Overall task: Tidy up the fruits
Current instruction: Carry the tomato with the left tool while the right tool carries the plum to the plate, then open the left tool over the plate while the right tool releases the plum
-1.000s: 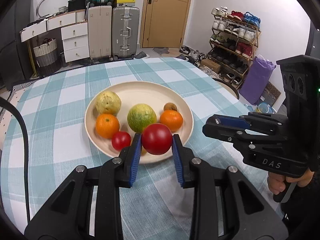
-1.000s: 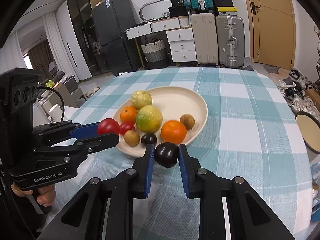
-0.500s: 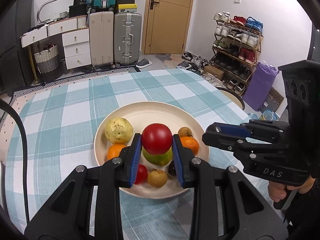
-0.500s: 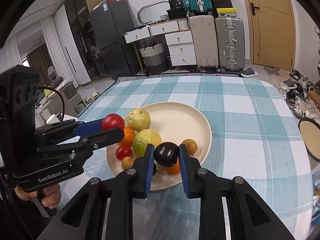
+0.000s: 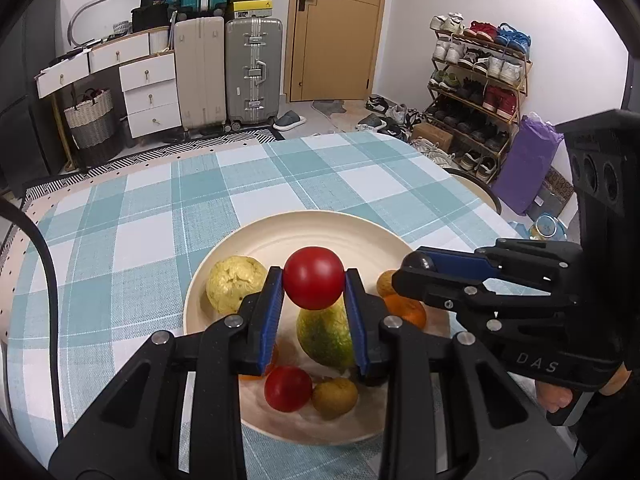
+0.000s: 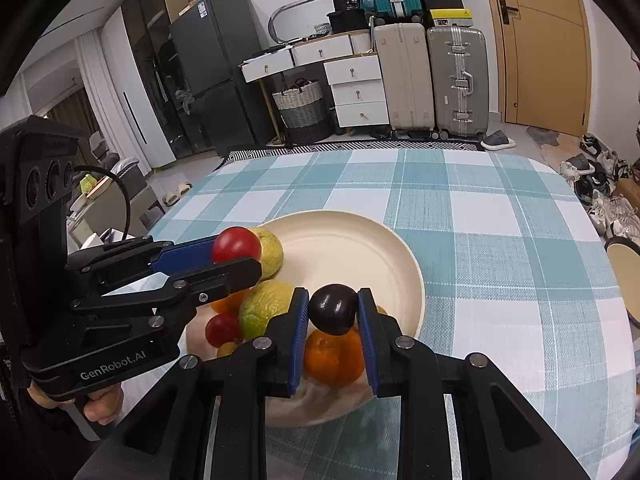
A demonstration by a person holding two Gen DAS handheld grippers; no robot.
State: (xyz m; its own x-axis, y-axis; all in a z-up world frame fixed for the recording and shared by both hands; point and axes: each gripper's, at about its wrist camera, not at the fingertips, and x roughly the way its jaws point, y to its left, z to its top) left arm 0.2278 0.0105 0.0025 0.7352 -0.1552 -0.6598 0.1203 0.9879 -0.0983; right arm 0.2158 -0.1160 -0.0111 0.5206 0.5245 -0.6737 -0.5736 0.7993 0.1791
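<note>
Hovering over plate [image 5: 248, 240]: L gripper [image 5: 314, 292] pinches red tomato [image 5: 314, 283], R gripper [image 6: 333, 316] pinches dark plum [image 6: 333, 310]. Both round, no clear long axis.

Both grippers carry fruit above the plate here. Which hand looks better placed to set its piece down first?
Probably the left. The left gripper holds the red tomato beside bare plate. The right gripper holds the dark plum directly over the orange, so it needs shifting first.
</note>
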